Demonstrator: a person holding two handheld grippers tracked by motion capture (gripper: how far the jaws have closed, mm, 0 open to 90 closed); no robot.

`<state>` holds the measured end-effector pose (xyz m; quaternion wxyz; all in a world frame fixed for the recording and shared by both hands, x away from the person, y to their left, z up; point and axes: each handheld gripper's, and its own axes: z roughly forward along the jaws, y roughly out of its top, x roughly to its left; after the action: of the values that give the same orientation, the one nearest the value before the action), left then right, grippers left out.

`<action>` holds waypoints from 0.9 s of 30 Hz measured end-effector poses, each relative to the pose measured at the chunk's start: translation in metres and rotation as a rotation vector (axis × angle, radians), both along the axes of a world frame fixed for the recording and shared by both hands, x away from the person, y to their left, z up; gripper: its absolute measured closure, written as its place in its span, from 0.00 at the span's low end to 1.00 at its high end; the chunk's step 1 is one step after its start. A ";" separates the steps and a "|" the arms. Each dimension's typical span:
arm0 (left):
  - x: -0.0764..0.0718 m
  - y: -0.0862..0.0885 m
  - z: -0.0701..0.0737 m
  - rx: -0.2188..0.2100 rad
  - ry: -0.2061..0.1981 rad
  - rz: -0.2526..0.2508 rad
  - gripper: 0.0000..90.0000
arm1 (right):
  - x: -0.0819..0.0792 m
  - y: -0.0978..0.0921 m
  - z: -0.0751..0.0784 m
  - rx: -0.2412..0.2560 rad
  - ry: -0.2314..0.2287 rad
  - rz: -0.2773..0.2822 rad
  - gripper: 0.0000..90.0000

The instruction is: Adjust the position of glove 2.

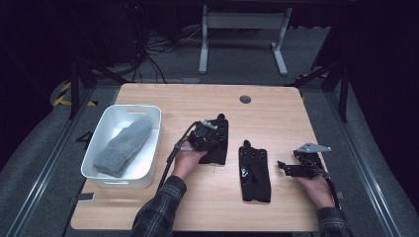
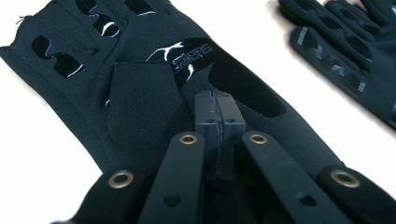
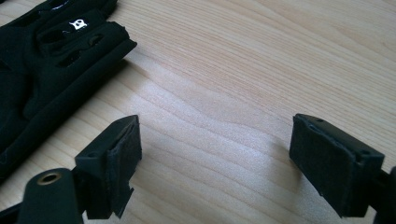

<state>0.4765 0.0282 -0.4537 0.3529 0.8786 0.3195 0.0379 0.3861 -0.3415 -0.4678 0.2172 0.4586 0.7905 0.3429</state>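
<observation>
A pale wooden table stands in a dark room. At its left sits a white bin holding a grey mitten. At centre, the left gripper, jaws pressed together, rests on one black glove. The second glove lies beside the right gripper, jaws spread over bare wood.

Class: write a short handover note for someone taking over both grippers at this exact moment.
Left gripper: fingers pressed together over the left black glove; whether fabric is pinched, I cannot tell.
Right gripper: open, holding nothing, above bare table right of the second black glove.
Both gloves lie flat on the table, apart.
White bin at left holds a grey mitten.
Done: mitten in the bin. Left, probably: both gloves into the bin.
</observation>
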 end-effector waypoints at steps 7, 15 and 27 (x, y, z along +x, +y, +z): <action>-0.023 -0.001 0.001 0.014 0.000 -0.029 1.00 | 0.000 0.000 0.000 0.000 -0.002 -0.001 0.20; -0.056 0.001 -0.001 0.002 -0.002 -0.069 1.00 | 0.000 0.000 0.000 -0.001 -0.001 0.000 0.20; -0.098 0.002 -0.004 -0.040 0.028 -0.118 1.00 | 0.000 0.000 0.000 -0.001 -0.001 0.001 0.20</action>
<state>0.3789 0.0302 -0.4578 0.3675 0.8892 0.2727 -0.0014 0.3862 -0.3416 -0.4678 0.2177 0.4582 0.7906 0.3429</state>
